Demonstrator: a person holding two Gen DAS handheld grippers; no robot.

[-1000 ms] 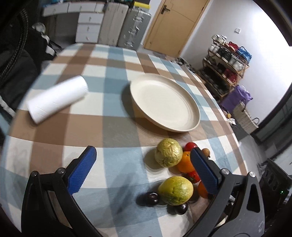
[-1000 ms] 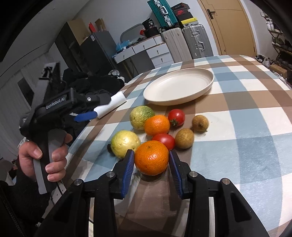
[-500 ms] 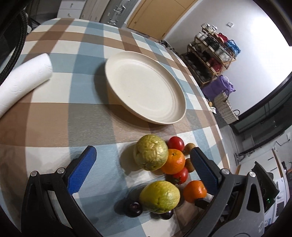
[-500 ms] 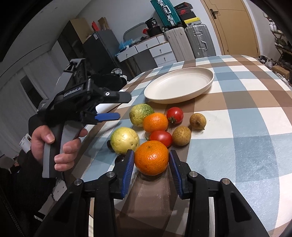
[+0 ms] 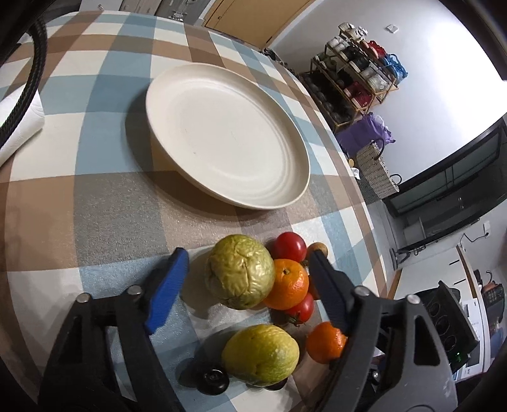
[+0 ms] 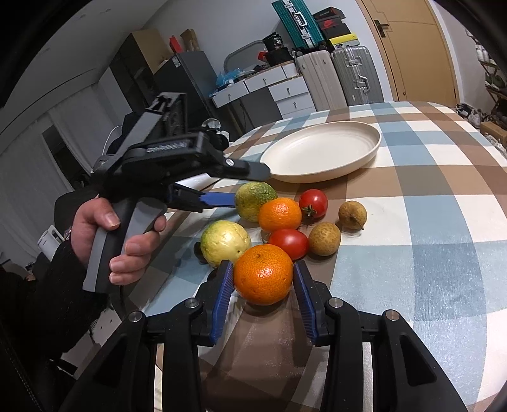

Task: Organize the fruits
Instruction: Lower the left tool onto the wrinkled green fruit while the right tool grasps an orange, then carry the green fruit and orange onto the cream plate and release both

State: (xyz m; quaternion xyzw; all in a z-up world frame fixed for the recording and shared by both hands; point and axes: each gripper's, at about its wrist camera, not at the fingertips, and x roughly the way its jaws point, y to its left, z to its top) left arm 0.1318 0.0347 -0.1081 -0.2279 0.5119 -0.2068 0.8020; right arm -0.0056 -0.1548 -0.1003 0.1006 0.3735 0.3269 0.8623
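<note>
Meanwhile right fingers (image 6: 221, 296) clamp an orange (image 6: 263, 274); left fingers (image 5: 166, 286) closing around a green fruit (image 5: 239, 275).

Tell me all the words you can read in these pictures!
None can be read for sure.
White print on the left claw's body: blurred, unreadable.
Logo on the black box atop the suitcases: too small.
No text on the fruit, plate or cloth.
</note>
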